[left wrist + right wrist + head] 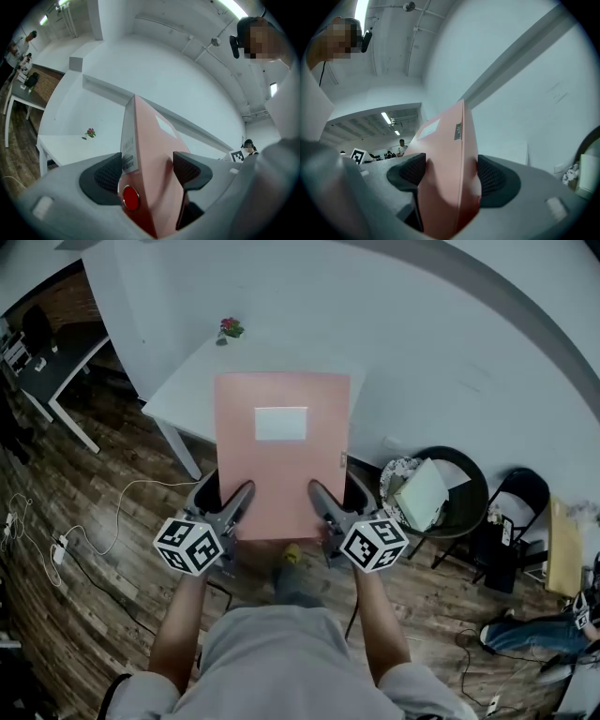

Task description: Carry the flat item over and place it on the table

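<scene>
Between the dark ribbed fingers (108, 174) of the left gripper (147, 171) sits the near left corner of a flat pink cardboard file box (281, 465). They press on it from both sides, just beside a round red button (131, 198) on its narrow spine. The right gripper (447, 176) has its fingers (492, 178) closed on the near right corner in the same way. The box is held off the ground, level, with its white rectangular label (280, 424) facing up. In the head view its far half lies over the near corner of a white surface (187, 381). A small red-flowered plant (231, 328) stands at the far edge of that surface. To the right, over the dark wooden floor (84, 568), stands a black folding chair (511, 512).
</scene>
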`<action>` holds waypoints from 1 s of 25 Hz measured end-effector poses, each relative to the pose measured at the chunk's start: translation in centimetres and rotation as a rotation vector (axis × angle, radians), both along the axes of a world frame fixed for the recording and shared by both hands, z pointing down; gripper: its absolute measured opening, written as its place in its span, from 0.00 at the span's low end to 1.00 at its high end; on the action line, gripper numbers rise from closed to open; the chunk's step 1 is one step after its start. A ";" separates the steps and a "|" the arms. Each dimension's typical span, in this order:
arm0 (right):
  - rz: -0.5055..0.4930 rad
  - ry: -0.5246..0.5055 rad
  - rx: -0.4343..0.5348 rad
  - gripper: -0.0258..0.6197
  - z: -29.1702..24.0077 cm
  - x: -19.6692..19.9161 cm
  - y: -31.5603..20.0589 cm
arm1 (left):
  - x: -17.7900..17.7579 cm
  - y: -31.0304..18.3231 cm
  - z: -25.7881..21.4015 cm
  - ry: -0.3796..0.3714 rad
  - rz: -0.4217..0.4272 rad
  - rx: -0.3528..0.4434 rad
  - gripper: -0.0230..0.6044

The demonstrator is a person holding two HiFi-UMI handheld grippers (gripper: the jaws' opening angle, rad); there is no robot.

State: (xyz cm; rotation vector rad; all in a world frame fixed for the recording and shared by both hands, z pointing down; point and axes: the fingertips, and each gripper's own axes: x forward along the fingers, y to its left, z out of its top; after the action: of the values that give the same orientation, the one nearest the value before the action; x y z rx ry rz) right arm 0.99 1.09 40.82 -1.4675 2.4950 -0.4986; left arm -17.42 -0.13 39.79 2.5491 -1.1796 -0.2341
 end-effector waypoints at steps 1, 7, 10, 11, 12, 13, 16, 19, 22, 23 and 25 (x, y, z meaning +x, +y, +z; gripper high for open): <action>0.000 -0.002 -0.005 0.57 0.2 0.0 -0.9 | 0.0 -0.9 0.2 -0.002 0.001 -0.005 0.56; 0.012 -0.012 -0.039 0.57 2.0 0.7 -7.3 | 0.8 -7.6 1.8 -0.012 0.011 -0.039 0.56; 0.012 -0.019 -0.065 0.57 3.2 1.3 -11.0 | 1.3 -11.3 3.0 -0.019 0.013 -0.065 0.56; 0.014 -0.022 -0.073 0.57 3.6 1.6 -12.3 | 1.6 -12.7 3.3 -0.022 0.014 -0.073 0.56; 0.017 -0.024 -0.081 0.57 3.9 1.9 -13.7 | 1.9 -14.1 3.6 -0.026 0.016 -0.080 0.56; 0.020 -0.026 -0.088 0.57 4.1 2.1 -15.1 | 2.2 -15.5 3.8 -0.030 0.019 -0.087 0.56; 0.027 -0.029 -0.111 0.57 4.8 2.9 -18.8 | 3.0 -19.5 4.4 -0.041 0.023 -0.110 0.56; 0.027 -0.027 -0.133 0.57 5.3 4.0 -22.2 | 4.1 -22.8 5.0 -0.039 0.024 -0.132 0.56; 0.026 -0.016 -0.146 0.57 5.5 4.9 -25.0 | 5.0 -25.6 5.5 -0.032 0.022 -0.146 0.56; 0.028 -0.014 -0.150 0.57 5.5 5.1 -25.7 | 5.3 -26.4 5.6 -0.033 0.023 -0.150 0.56; 0.035 -0.013 -0.158 0.57 5.6 5.7 -27.0 | 5.9 -27.9 5.7 -0.035 0.029 -0.157 0.56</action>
State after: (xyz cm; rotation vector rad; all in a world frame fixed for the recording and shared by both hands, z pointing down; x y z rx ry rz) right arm 6.70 -25.95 46.41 -1.5546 2.4649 -0.7106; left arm -11.54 -28.00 45.45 2.4407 -1.1258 -0.0869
